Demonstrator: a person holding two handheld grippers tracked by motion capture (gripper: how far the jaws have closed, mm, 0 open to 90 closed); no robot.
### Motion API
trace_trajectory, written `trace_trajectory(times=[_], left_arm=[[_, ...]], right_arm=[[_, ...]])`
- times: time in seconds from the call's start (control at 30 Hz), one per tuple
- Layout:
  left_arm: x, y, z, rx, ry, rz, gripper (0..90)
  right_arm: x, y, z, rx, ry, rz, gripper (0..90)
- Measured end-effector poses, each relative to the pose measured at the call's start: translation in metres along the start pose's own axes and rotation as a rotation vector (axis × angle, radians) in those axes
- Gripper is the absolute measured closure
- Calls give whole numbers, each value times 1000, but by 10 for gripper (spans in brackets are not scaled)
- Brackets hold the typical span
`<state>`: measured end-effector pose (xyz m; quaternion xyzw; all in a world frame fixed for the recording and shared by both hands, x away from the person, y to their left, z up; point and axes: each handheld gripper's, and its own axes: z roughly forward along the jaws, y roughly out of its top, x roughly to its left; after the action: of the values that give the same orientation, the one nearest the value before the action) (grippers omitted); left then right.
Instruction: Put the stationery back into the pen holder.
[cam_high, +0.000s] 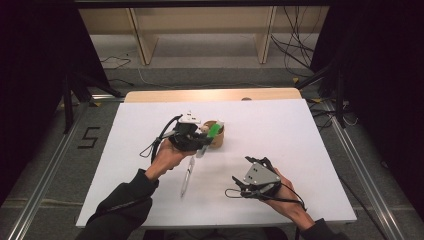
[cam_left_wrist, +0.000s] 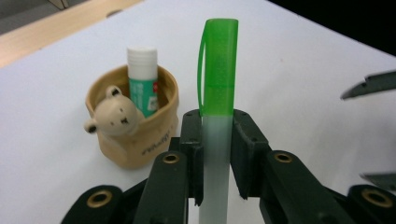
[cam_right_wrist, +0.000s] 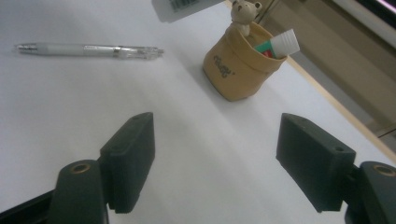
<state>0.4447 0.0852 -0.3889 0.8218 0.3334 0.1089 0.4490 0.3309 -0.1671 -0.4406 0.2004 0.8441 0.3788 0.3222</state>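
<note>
My left tongs (cam_left_wrist: 217, 154) pinch a green-capped pen (cam_left_wrist: 218, 88) by its frosted barrel, cap end pointing away from me, and hold it above the bench (cam_high: 300, 130) just beside the bear cup (cam_left_wrist: 135, 126). The work seems to be gathering stationery into that cup. A glue stick (cam_left_wrist: 143, 77) already stands inside it, leaning against the wall behind the bear's head, so I count that piece as done. The green pen is lifted and brought close, but it is not in the cup yet; it needs to be brought over the rim and let go. A second, clear pen (cam_high: 186, 177) lies flat on the bench nearer to me, well apart from the cup and untouched, so that one is left too. My right tongs (cam_high: 248, 181) are spread wide and empty, hovering low over the bench at my right; from the high view I cannot quite tell whether they rest on the surface. By my reckoning, roughly a third is done.
</note>
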Motion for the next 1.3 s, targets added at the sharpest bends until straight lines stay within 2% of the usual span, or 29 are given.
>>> trace_trajectory(times=[0.1, 0.17, 0.3, 0.57, 0.87, 1.3], left_arm=[[4, 4, 2, -49, 15, -27, 762], [6, 6, 4, -93, 37, -48, 762], [11, 12, 12, -149, 50, -96, 762], [9, 22, 26, -213, 98, -99, 762], [12, 29, 43, -231, 131, -99, 762], [13, 26, 64, -224, 187, -90, 761]], right_arm=[[-5, -2, -1, -14, 32, 88, 272], [-7, -3, -2, -21, 43, 126, 272], [-8, -5, -3, -23, 47, 135, 271], [-6, -7, -3, -25, 55, 134, 270], [-7, -7, -3, -28, 69, 137, 267], [-4, -7, -2, -27, 86, 128, 268]])
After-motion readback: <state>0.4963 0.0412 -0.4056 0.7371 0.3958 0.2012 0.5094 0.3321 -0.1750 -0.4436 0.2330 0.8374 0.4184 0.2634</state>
